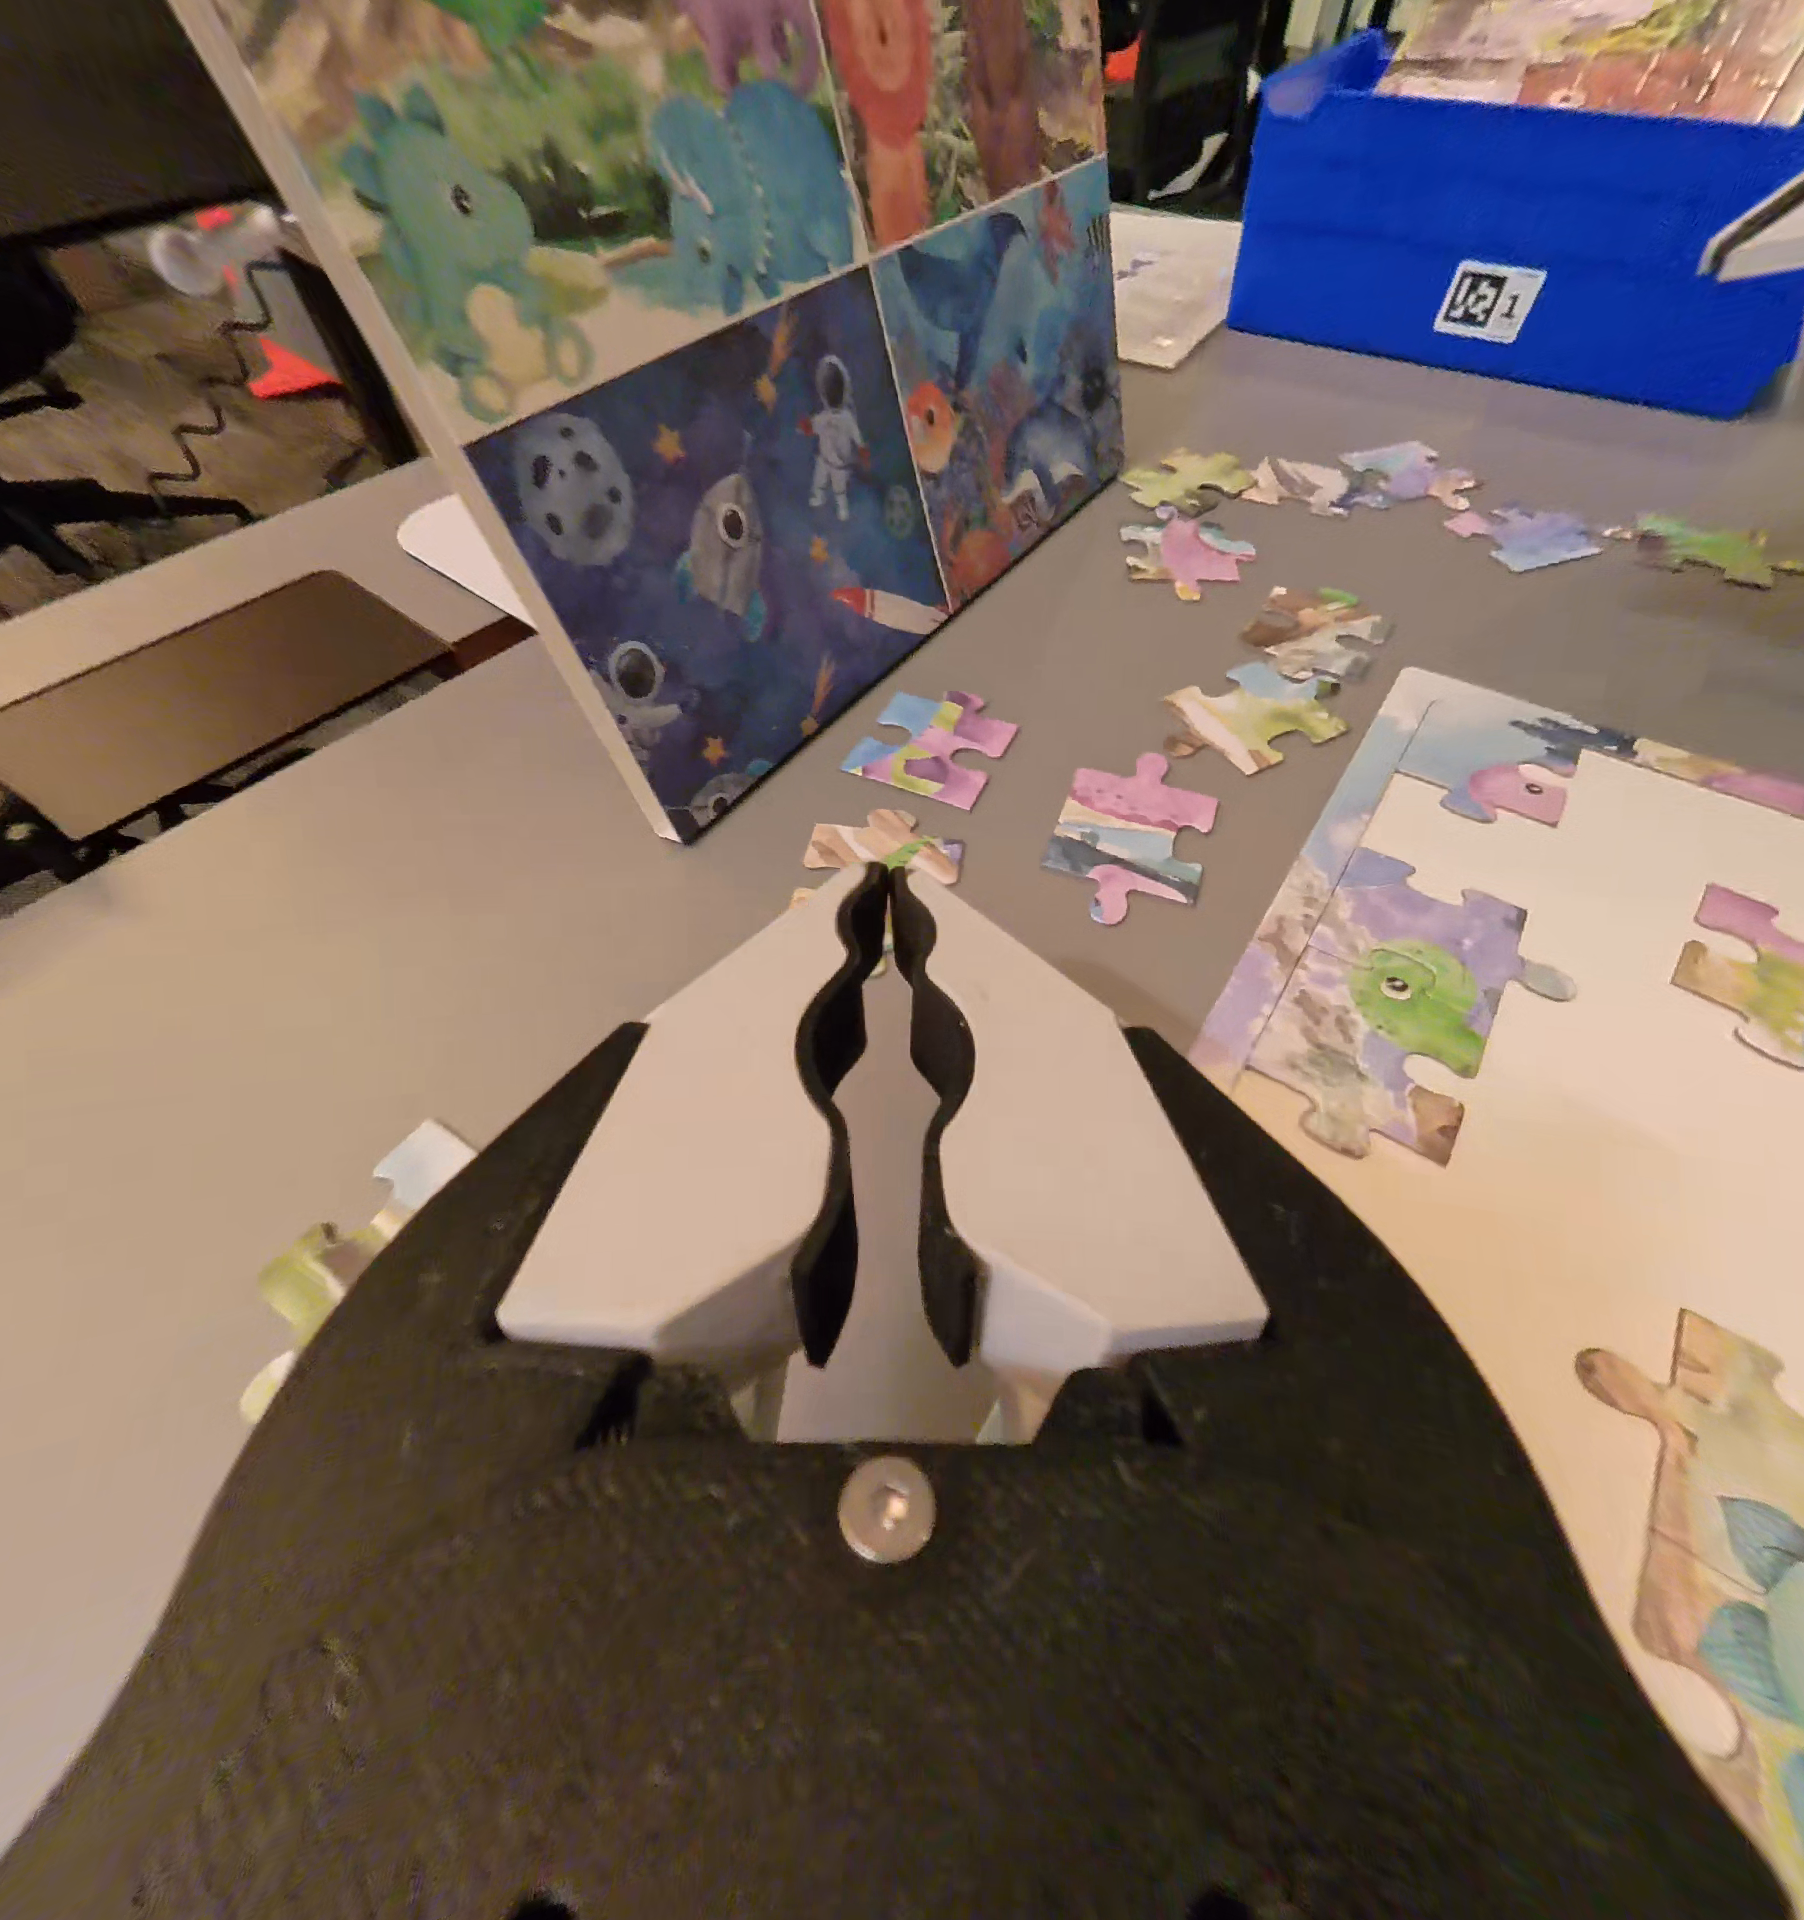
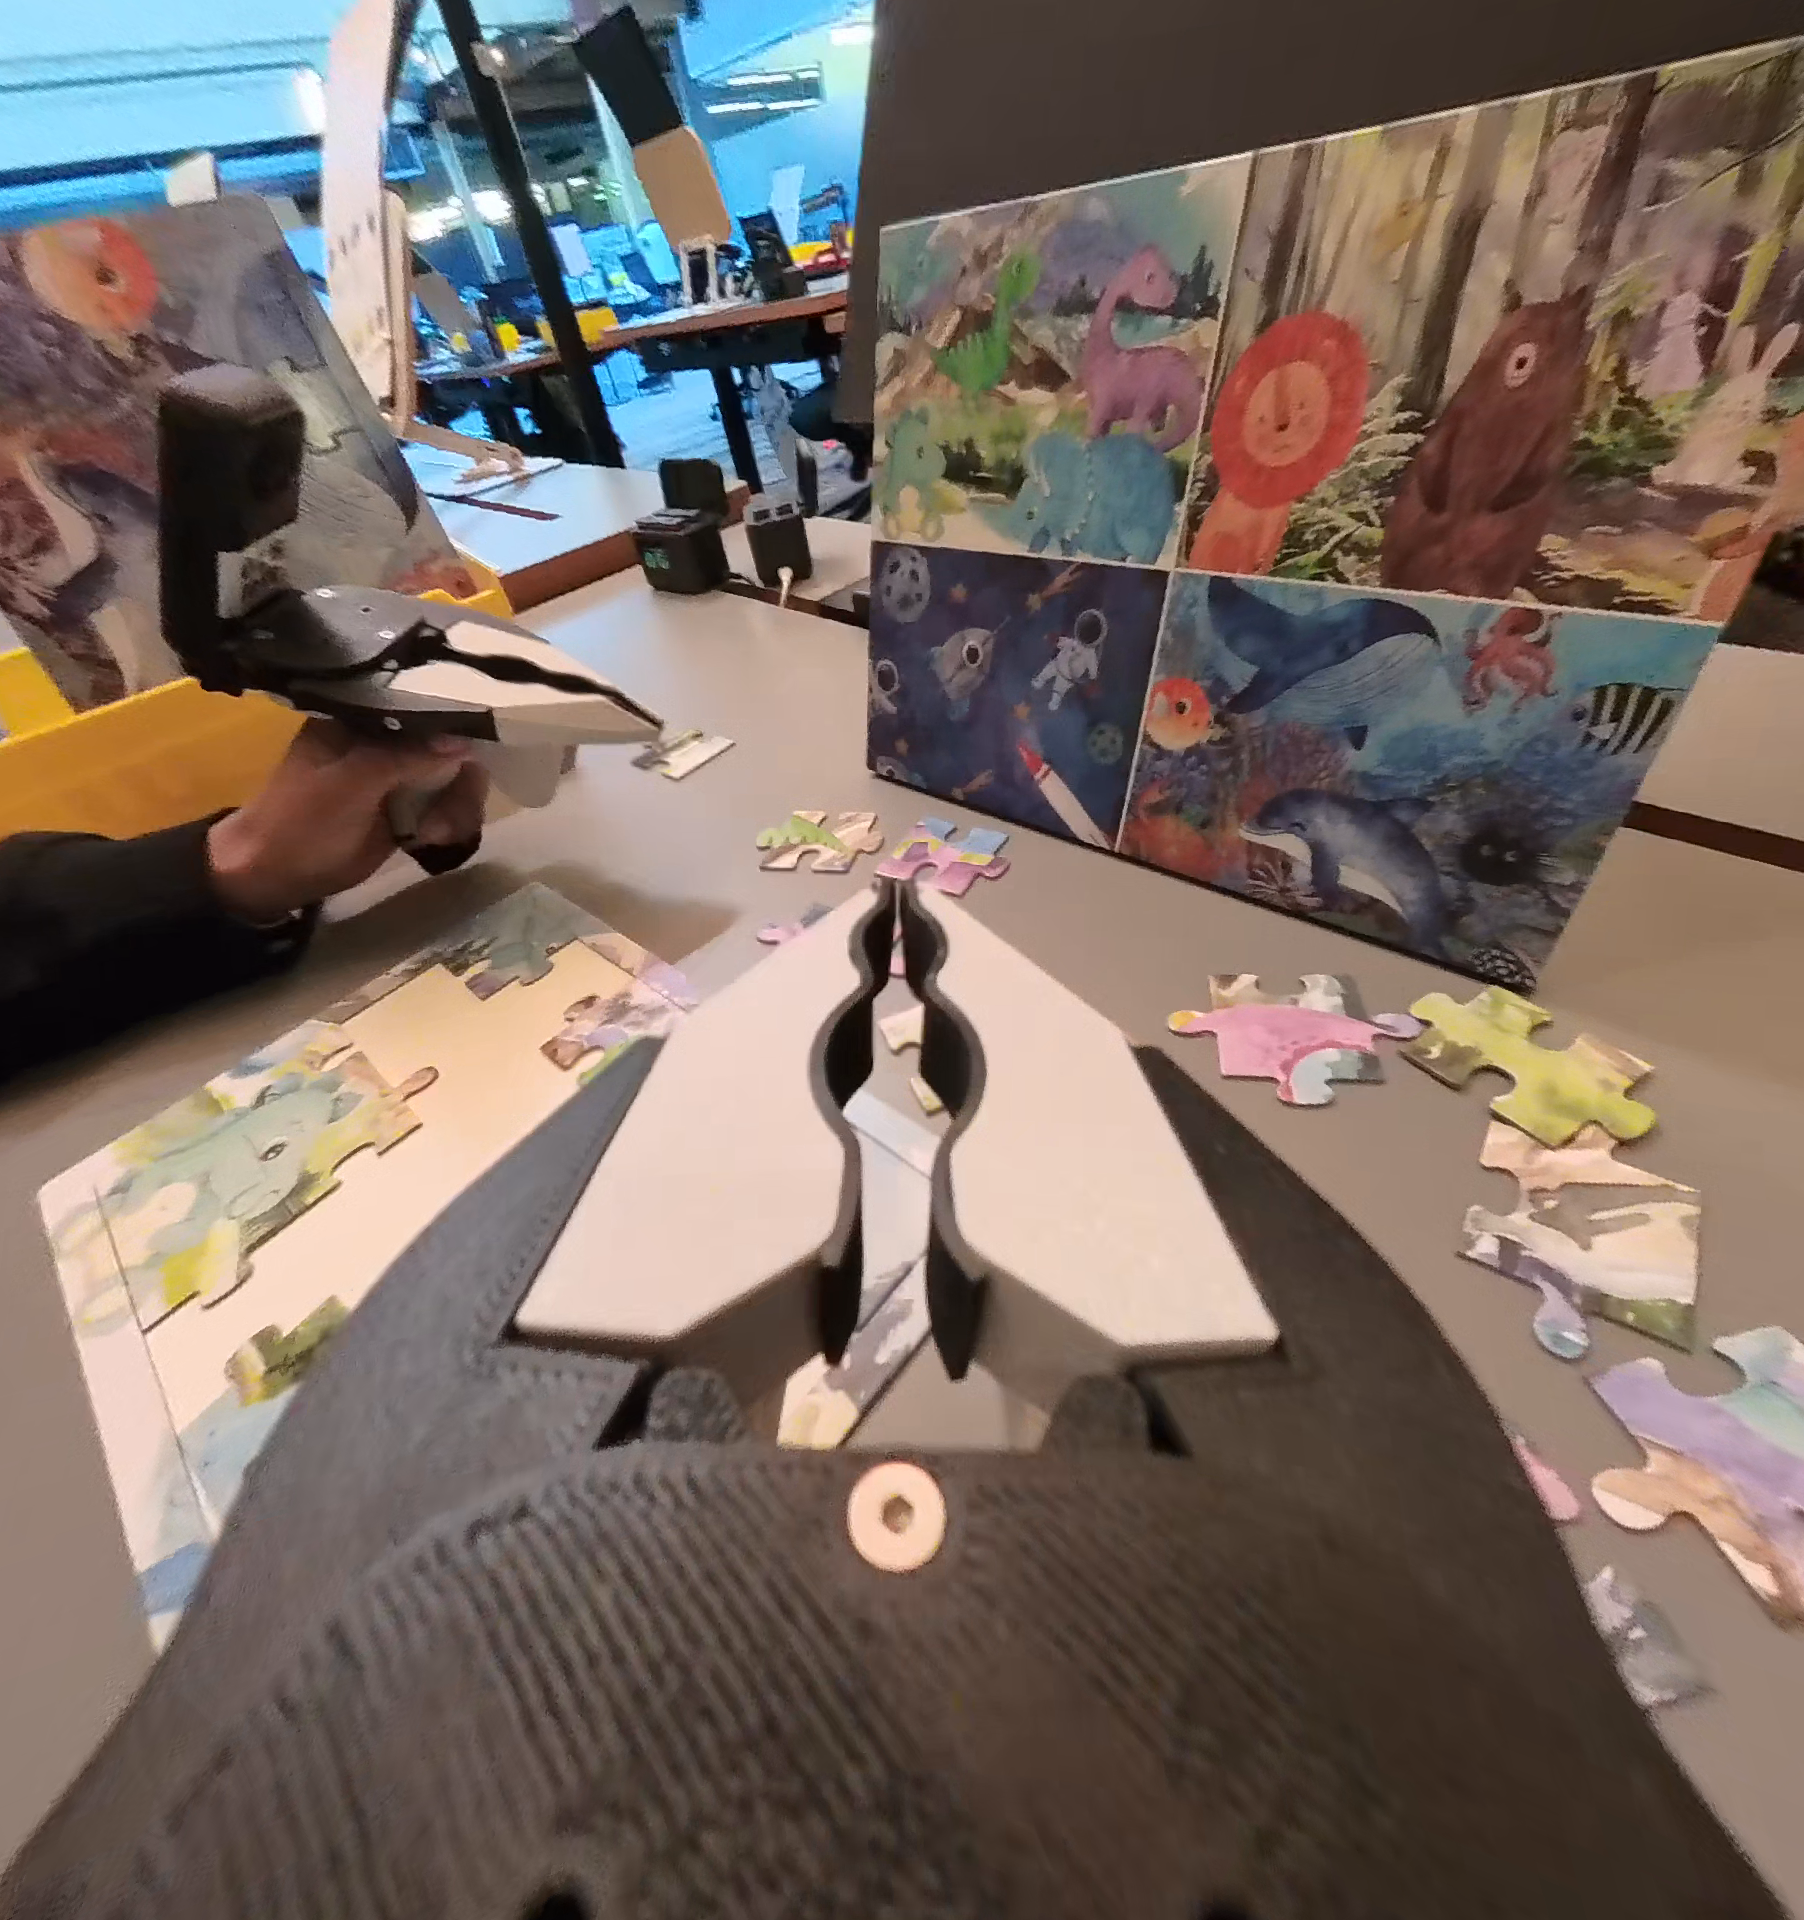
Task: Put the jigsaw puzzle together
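The puzzle tray (image 1: 1604, 1195) lies flat on the grey table, also in the right wrist view (image 2: 462, 1049). A few pieces sit in it: a green dinosaur piece (image 1: 1397, 987), a pink head piece (image 1: 1511, 795) and a blue dinosaur group (image 2: 254, 1143). My left gripper (image 1: 890, 875) is shut on a pale puzzle piece (image 2: 685, 751), held just above the table left of the tray; the right wrist view shows the gripper (image 2: 654, 724) in a hand. My right gripper (image 2: 898, 891) is shut with nothing seen in it, over the tray's far corner.
Loose pieces lie scattered (image 1: 929, 748) (image 1: 1132, 831) (image 2: 1293, 1039) (image 2: 1750, 1475). A reference picture board (image 2: 1293, 571) stands upright behind them. A blue bin (image 1: 1500, 208) and a yellow bin (image 2: 98, 758) sit at the table's sides. Another piece (image 1: 326, 1257) lies beside my left gripper. Across from one pair of fingers to the other is roughly 25 centimetres.
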A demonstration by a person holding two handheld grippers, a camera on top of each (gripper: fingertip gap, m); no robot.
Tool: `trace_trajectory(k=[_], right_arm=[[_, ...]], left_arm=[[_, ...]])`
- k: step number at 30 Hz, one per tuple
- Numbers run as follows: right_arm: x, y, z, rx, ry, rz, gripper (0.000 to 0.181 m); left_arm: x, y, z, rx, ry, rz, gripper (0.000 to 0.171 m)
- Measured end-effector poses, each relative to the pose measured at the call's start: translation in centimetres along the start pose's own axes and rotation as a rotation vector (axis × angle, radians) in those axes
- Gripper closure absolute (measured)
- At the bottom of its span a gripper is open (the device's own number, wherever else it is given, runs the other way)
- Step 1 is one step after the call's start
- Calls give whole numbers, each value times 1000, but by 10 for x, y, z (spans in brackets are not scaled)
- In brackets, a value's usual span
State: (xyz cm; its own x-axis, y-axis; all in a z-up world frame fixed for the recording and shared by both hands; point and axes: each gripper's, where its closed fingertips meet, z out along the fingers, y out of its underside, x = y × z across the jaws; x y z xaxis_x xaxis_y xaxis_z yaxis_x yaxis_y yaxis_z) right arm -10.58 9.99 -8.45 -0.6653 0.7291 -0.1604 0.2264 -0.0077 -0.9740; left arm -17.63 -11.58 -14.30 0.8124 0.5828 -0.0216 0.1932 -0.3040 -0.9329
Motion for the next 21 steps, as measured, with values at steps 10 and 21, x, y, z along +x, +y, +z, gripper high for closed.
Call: trace_trajectory(k=[10, 21], right_arm=[[74, -10, -60, 17, 260, -183, 176], [99, -23, -109, 244, 232, 62, 165]], left_arm=[[-19, 9, -7, -23, -101, 59, 171], [-16, 19, 1, -83, -47, 32, 171]])
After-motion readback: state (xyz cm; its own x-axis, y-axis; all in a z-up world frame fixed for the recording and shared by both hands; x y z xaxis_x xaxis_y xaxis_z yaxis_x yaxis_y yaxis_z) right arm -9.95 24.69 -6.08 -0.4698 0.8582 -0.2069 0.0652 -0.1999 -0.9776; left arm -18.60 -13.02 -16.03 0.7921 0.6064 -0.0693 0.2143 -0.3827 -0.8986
